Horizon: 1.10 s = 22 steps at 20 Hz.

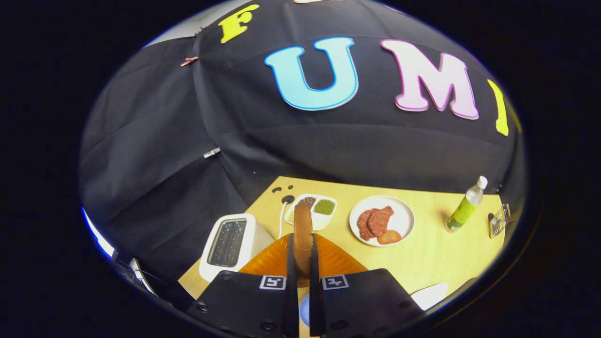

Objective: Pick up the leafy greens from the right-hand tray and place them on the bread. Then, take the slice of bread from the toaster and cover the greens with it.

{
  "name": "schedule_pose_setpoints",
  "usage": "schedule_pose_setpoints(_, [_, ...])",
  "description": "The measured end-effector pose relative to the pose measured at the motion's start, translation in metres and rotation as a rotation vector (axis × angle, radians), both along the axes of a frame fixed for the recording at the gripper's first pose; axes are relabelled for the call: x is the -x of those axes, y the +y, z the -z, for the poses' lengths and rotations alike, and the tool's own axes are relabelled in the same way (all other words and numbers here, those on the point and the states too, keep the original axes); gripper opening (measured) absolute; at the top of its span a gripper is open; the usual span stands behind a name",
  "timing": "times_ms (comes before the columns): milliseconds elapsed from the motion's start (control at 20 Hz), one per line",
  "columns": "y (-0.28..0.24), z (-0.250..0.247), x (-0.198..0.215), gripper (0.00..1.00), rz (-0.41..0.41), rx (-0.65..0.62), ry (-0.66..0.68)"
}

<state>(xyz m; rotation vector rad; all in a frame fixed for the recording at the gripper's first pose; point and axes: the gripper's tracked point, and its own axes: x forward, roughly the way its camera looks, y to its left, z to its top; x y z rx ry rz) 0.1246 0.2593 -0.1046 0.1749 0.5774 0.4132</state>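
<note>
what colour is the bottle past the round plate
The bottle is yellow-green with a white cap, standing on the table in the gripper view.

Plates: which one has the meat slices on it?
The round white plate, right of the jaws' held bread slice, beside the bottle. The compartment tray behind the slice holds greens.

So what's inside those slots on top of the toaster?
The toaster slots look dark, with no bread sticking out; their depths are hidden. The gripper is shut on a bread slice, held on edge over the orange plate.
</note>
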Motion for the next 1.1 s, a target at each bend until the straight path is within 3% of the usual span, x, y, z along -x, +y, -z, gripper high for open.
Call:
schedule_pose_setpoints(400, [-0.018, 0.099, 0.043, 0.13, 0.01, -0.078, 0.205])
schedule_pose_setpoints(650, [-0.032, 0.145, 0.069, 0.13, 0.007, -0.102, 0.267])
schedule_pose_setpoints(900, [-0.056, 0.164, 0.067, 0.13, 0.082, -0.143, 0.287])
schedule_pose_setpoints(1100, [-0.071, 0.172, 0.069, 0.21, 0.145, -0.129, 0.305])
